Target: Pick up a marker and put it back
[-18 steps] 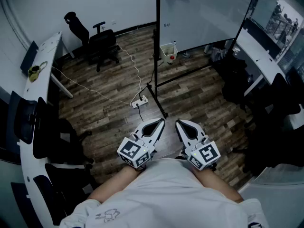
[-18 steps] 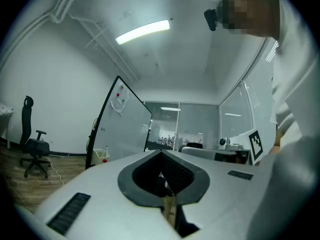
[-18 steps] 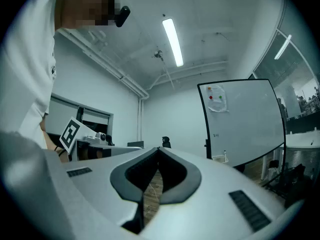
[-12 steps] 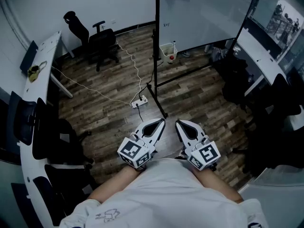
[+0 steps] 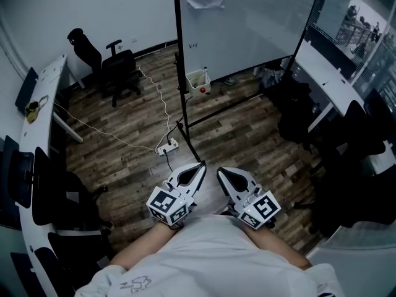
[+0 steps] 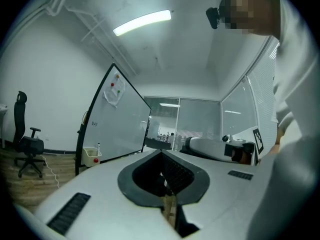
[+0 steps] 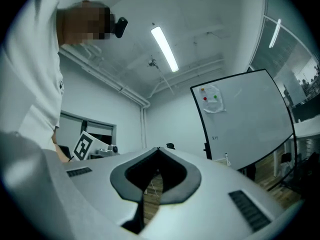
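Both grippers parked at the waist, marker well ahead.

Head view: left gripper (image 5: 201, 165) and right gripper (image 5: 220, 170), jaws pressed together, empty. Apparent marker (image 5: 205, 72) stands upright in a bin (image 5: 197, 83) at the whiteboard (image 5: 247, 17) foot, well apart, left gripper marginally nearer.
Left gripper view: marker (image 6: 98, 146) ahead-left.
Right gripper view: marker (image 7: 226, 158) ahead-right.

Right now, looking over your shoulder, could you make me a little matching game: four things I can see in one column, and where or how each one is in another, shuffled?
Things:
1. black office chair
2. power strip
3. white basket
4. left gripper

Places or states:
A. at the bottom edge of the whiteboard
B. jaws together, holding nothing
C. lying flat on the wood floor
D. standing by the far wall

Pairs: 1-D, 2-C, 3-A, 4-B
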A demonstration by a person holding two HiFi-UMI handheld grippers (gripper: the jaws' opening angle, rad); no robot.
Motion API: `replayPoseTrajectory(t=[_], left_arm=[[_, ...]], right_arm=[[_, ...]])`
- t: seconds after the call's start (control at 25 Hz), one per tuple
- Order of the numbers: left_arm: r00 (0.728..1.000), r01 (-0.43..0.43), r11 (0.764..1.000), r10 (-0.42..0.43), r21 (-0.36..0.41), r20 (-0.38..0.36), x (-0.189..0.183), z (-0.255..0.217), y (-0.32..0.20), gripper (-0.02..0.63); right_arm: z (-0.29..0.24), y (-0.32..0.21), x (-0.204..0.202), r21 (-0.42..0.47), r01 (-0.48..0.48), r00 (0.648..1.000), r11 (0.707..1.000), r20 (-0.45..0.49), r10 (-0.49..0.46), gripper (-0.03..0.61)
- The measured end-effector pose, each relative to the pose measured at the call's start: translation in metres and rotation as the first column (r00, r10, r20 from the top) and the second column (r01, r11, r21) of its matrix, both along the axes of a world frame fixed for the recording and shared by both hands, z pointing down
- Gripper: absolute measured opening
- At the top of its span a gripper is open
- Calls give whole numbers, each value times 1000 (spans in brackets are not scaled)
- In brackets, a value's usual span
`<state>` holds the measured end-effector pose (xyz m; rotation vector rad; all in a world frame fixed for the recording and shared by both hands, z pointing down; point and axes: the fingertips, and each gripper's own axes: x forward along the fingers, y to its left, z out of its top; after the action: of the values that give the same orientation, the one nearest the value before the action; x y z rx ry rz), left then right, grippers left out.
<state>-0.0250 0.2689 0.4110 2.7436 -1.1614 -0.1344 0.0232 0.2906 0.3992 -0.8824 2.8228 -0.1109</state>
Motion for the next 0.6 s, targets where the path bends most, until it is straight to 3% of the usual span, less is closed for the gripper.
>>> replayPoseTrajectory(t=[0.24,0.44,0.6], left_arm=[[999,-2,1000,1,-28,-49,54,-1,-53,5],[997,23,999,-25,-23,-79,95,-3,-88,5],[996,12,999,-15,-36,-83,124,2,-101,5]], right_arm=[[-22,-35,42,97,94,995,991,-40,-90,11],[-20,-54,78,84,175,983,981,-63,-170,9],[-8,-76,103,56,144,988,988,-71,-140,9]])
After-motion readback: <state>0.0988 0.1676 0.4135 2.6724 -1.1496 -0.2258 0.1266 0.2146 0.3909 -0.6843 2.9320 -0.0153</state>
